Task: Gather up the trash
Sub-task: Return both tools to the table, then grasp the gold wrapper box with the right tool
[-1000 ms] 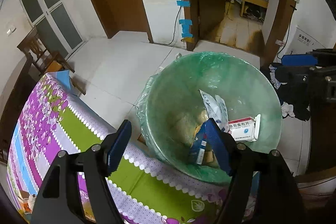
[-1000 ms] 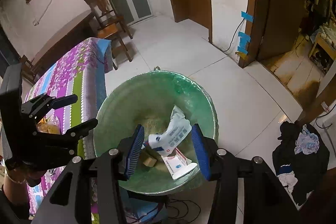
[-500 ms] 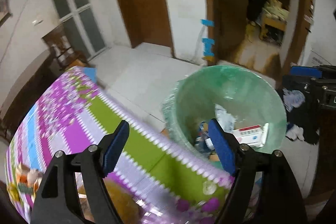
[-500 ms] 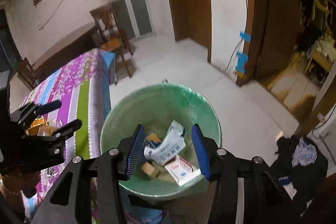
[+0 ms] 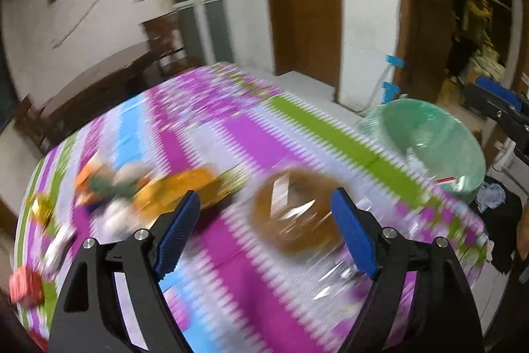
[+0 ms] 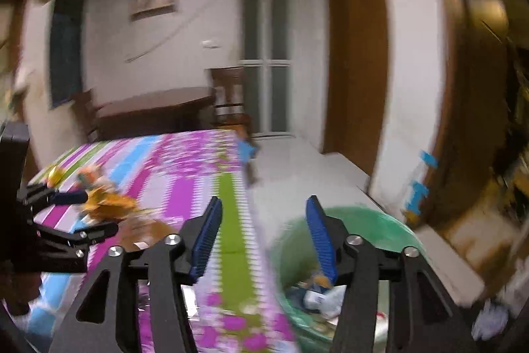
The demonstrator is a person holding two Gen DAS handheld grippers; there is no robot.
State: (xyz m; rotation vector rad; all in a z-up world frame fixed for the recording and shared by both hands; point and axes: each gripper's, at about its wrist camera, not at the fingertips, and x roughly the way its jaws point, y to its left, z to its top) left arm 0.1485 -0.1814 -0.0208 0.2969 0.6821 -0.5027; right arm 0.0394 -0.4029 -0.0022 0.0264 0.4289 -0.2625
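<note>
Both now views are motion-blurred. My left gripper (image 5: 264,207) is open and empty above the striped purple-green tablecloth (image 5: 231,134). A brown round wrapper in clear plastic (image 5: 294,214) lies between its fingers. An orange wrapper (image 5: 178,187) and other small litter (image 5: 96,181) lie to the left. The green-lined trash bin (image 5: 426,138) stands at the right past the table edge. My right gripper (image 6: 261,220) is open and empty, over the table edge and the bin (image 6: 347,240), which holds trash (image 6: 317,296). The left gripper (image 6: 69,210) shows at the left there.
A red box (image 5: 24,286) and a gold piece (image 5: 41,207) sit at the table's left edge. A dark wooden table (image 6: 148,111) and chair (image 6: 231,101) stand behind. A dark cloth heap (image 5: 496,210) lies on the floor by the bin.
Both grippers have swung away from above the bin toward the table. The left one now looks at the litter on the cloth. Both stay open and empty.
</note>
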